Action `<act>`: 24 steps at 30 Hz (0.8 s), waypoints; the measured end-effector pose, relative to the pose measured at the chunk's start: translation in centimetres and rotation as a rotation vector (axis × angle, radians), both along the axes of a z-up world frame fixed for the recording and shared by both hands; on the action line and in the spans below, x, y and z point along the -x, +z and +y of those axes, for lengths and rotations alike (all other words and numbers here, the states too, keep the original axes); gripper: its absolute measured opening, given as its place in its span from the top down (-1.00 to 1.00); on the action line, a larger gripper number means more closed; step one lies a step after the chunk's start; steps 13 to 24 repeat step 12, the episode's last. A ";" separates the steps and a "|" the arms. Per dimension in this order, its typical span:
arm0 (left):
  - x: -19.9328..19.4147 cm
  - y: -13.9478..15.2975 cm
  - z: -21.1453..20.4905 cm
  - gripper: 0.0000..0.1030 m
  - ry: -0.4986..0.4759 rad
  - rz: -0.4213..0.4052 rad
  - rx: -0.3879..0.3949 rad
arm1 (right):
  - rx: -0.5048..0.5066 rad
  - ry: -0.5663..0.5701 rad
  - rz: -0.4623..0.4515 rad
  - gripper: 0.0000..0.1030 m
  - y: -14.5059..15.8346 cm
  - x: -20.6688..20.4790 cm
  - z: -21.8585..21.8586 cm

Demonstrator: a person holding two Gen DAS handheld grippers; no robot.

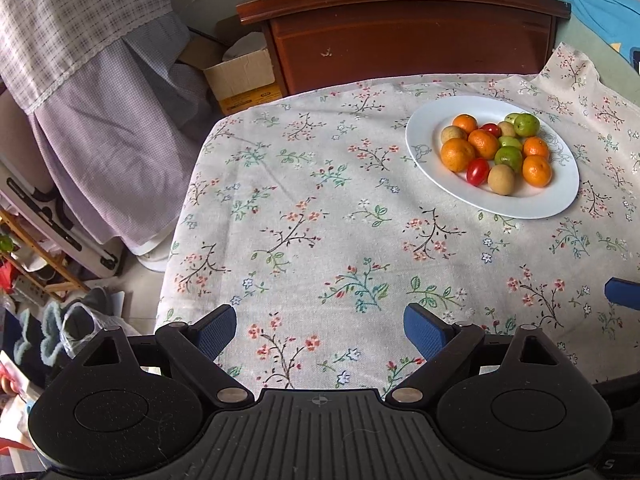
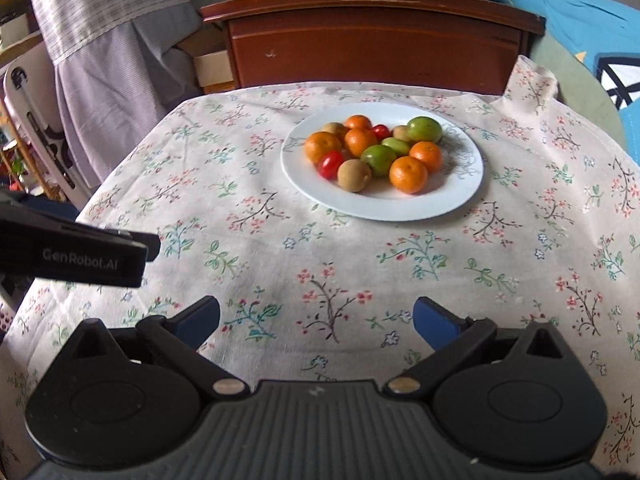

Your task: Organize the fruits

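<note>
A white plate [image 1: 448, 184] [image 2: 460, 196] on the flowered tablecloth holds a heap of fruit: several small oranges [image 1: 457, 154] [image 2: 408, 174], green fruits [image 1: 509, 158] [image 2: 378, 159], brown round fruits [image 1: 501, 179] [image 2: 354, 175] and red cherry tomatoes [image 1: 477, 171] [image 2: 330, 164]. My left gripper [image 1: 320, 328] hangs open over bare cloth, well short and left of the plate. My right gripper [image 2: 316, 320] is open too, nothing between its blue pads, with the plate ahead of it. The left gripper's black body [image 2: 72, 254] shows at the left edge of the right wrist view.
The table's cloth [image 1: 304, 216] [image 2: 224, 216] drops off at the left edge. Behind it stand a dark wooden cabinet [image 1: 404, 36] [image 2: 372, 44], a cardboard box [image 1: 240, 80] and a checked fabric cover [image 1: 80, 60]. Clutter lies on the floor at left; blue bedding [image 1: 592, 4] at right.
</note>
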State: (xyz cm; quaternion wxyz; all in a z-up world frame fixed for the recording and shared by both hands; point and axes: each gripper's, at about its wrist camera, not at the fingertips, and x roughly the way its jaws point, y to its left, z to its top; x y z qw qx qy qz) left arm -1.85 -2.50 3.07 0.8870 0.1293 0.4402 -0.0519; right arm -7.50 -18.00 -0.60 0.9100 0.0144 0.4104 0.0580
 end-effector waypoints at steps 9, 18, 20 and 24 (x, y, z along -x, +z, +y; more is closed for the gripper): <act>0.4 0.4 1.4 -0.79 0.024 -0.018 0.030 | 0.068 0.246 -0.072 -0.98 -2.7 1.6 3.3; 0.4 0.5 1.6 -0.79 0.023 -0.027 0.043 | 0.046 0.287 -0.095 -0.98 -3.0 1.8 3.6; 0.4 0.5 1.6 -0.79 0.023 -0.027 0.043 | 0.046 0.287 -0.095 -0.98 -3.0 1.8 3.6; 0.4 0.5 1.6 -0.79 0.023 -0.027 0.043 | 0.046 0.287 -0.095 -0.98 -3.0 1.8 3.6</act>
